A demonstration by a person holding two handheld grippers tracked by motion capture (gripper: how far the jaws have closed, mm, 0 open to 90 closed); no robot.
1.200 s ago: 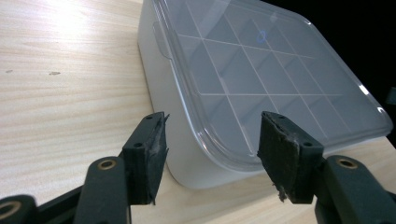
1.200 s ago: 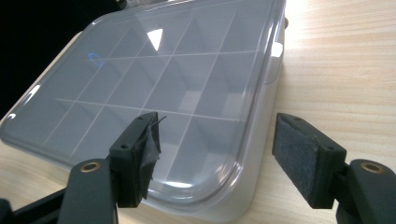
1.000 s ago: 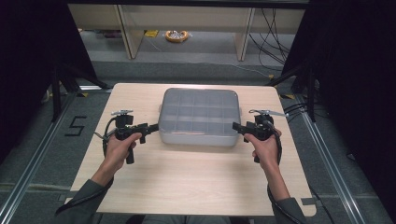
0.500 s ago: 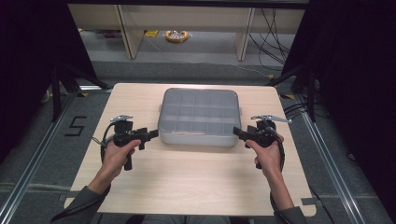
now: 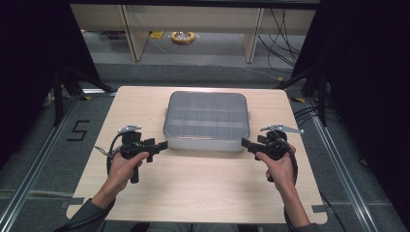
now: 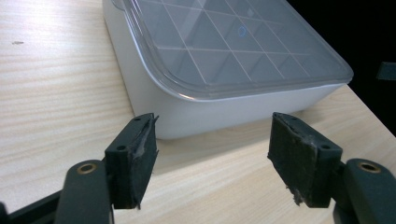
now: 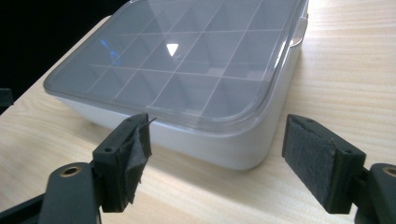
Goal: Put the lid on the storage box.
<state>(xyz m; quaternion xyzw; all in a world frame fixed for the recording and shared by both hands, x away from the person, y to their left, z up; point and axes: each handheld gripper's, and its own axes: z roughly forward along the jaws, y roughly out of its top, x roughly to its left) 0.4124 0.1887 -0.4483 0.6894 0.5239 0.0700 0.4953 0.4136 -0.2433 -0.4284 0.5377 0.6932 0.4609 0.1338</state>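
Currently sitting centre of the wooden counter (image 5: 193, 193), toward the far half: grey compartment box (image 5: 207, 121), clear lid (image 6: 233, 42) on, divider grid showing through it. Resting flat, long side facing the near edge.

Left tongs (image 5: 157, 145) hovering just off the box's near-left corner, pointing right toward it, held in the left hand (image 5: 126, 164). Jaws released, having just been widening; nothing between them. From the left gripper view: pads (image 6: 140, 158) standing apart, box's rounded corner lying beyond the gap, not touching.

Right tongs (image 5: 247, 144) mirroring that at the near-right corner, pointing left, held in the right hand (image 5: 278, 163). Jaws released too, also just been widening, nothing clamped. From the right gripper view: pads (image 7: 313, 163) well apart, box corner just past them, clear of both.

Both tongs sitting low over the counter, level with the box wall, near it but apart. Cables trailing back from each toward the forearms.

Beyond the far counter edge: floor, shelf legs, a yellowish ring-shaped item (image 5: 183, 36) lying on the floor, too small for detail.
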